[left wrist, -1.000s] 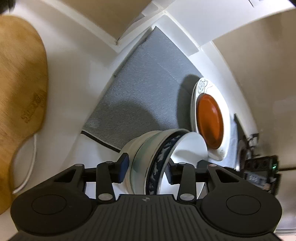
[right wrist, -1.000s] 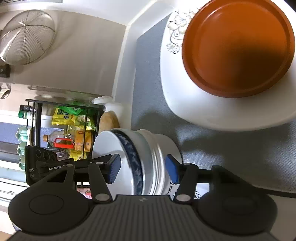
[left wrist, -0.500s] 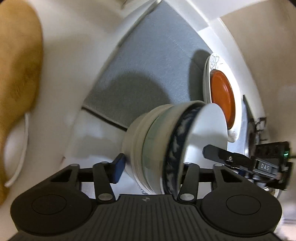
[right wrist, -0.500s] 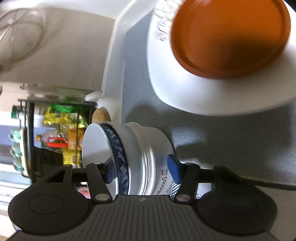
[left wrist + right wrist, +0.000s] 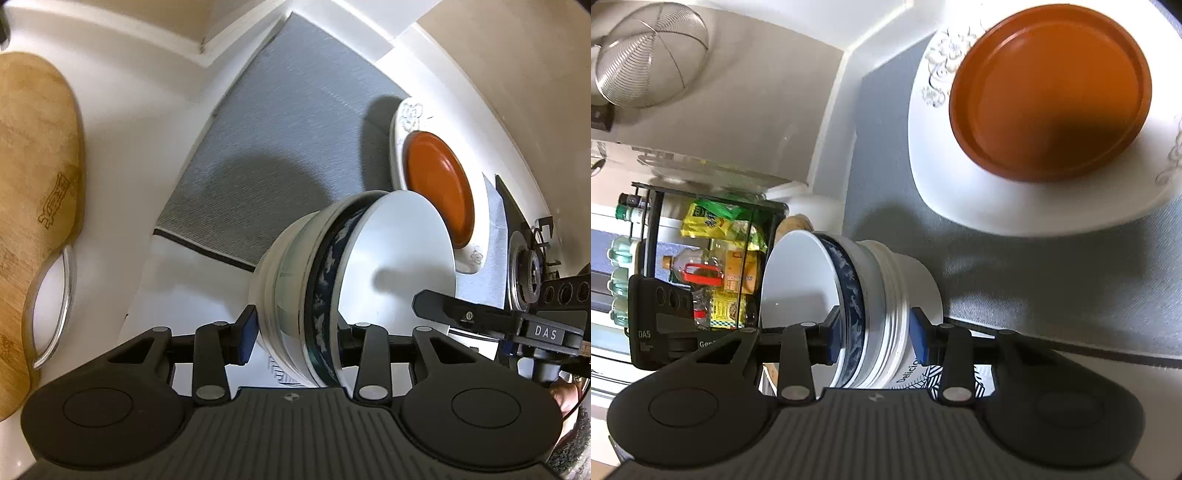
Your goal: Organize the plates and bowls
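The nested bowls were white with a navy-and-white patterned band, the small plate burnt orange, sitting on a white floral-trimmed plate, the mat ribbed grey.

Nested stack of bowls, white over blue-patterned over ribbed white, was tipped on its side; an orange plate lay on a flowered white plate by the mat's edge.

My two wrist views look down close along their fingers from opposite sides, sharing the bowl stack (tipped sideways), grey mat and orange plate.
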Demonstrator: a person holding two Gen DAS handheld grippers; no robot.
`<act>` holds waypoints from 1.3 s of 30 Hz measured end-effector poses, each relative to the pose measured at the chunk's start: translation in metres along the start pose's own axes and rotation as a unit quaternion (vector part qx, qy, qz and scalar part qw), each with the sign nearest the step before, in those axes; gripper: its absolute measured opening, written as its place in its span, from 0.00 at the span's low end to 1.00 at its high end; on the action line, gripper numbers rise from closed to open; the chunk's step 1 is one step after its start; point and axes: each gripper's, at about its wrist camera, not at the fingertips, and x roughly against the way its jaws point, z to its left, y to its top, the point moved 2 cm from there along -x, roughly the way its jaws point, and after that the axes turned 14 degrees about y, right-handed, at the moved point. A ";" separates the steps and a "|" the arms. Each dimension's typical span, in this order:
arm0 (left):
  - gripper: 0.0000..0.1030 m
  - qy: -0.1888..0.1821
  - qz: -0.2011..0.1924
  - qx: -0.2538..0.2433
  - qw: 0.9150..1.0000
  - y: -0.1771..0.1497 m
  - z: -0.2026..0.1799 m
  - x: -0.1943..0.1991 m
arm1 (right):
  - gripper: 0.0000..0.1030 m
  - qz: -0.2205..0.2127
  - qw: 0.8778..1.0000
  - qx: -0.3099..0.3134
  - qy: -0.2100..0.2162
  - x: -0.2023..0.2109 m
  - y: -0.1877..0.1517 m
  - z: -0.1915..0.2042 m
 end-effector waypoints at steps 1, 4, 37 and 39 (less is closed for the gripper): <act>0.40 -0.001 -0.003 -0.002 1.000 0.000 -0.002 0.002 | 0.41 -0.004 1.000 0.003 0.001 0.002 0.001 0.002; 0.40 -0.003 -0.006 0.000 1.000 0.003 -0.007 0.008 | 0.41 -0.014 1.000 0.010 0.001 0.010 0.006 0.005; 0.42 0.001 -0.084 -0.072 0.994 0.090 -0.177 -0.028 | 0.39 -0.156 0.984 0.048 -0.075 0.122 0.119 -0.040; 0.42 0.005 -0.083 -0.073 0.994 0.089 -0.179 -0.036 | 0.38 -0.151 0.984 0.045 -0.078 0.121 0.116 -0.048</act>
